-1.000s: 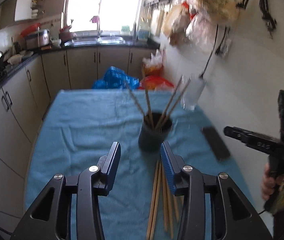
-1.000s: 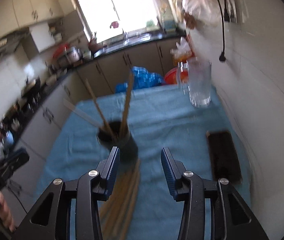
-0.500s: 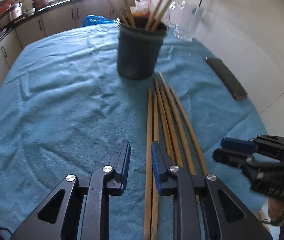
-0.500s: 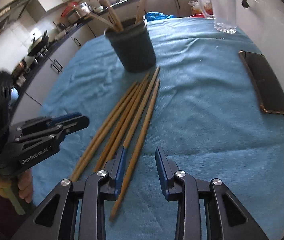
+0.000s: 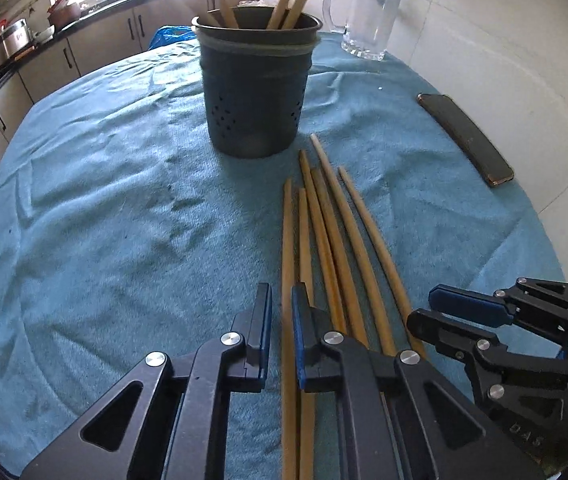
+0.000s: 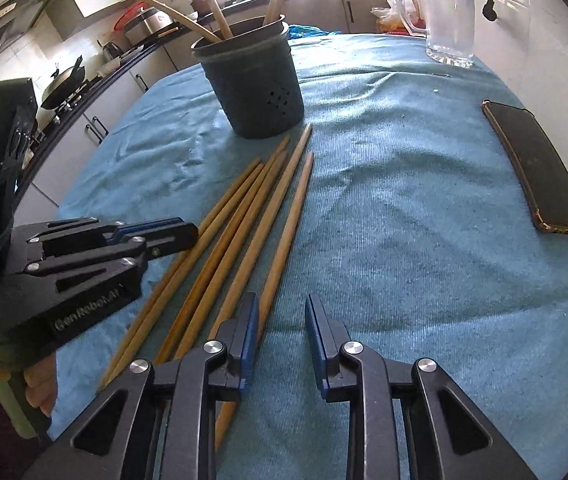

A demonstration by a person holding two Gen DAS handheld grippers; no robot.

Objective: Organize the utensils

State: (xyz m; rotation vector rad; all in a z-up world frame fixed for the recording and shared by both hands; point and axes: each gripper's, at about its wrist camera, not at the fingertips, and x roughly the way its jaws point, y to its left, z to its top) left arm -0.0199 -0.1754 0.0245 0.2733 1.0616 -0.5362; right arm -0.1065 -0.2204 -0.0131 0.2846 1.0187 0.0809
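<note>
Low in frame, left gripper (image 5: 281, 320) narrowly parted astride leftmost chopstick (image 5: 286, 248), right gripper (image 6: 281, 322) open; best to close squarely, lifting it alone toward holder (image 5: 258, 84)

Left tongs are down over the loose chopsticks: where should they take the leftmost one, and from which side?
Take the leftmost chopstick at its thick near end, from straight above, where the left tongs already straddle it, narrowly open. It lies flat on the blue towel, pointing at the holder, and its neighbour lies close on the right.
</note>
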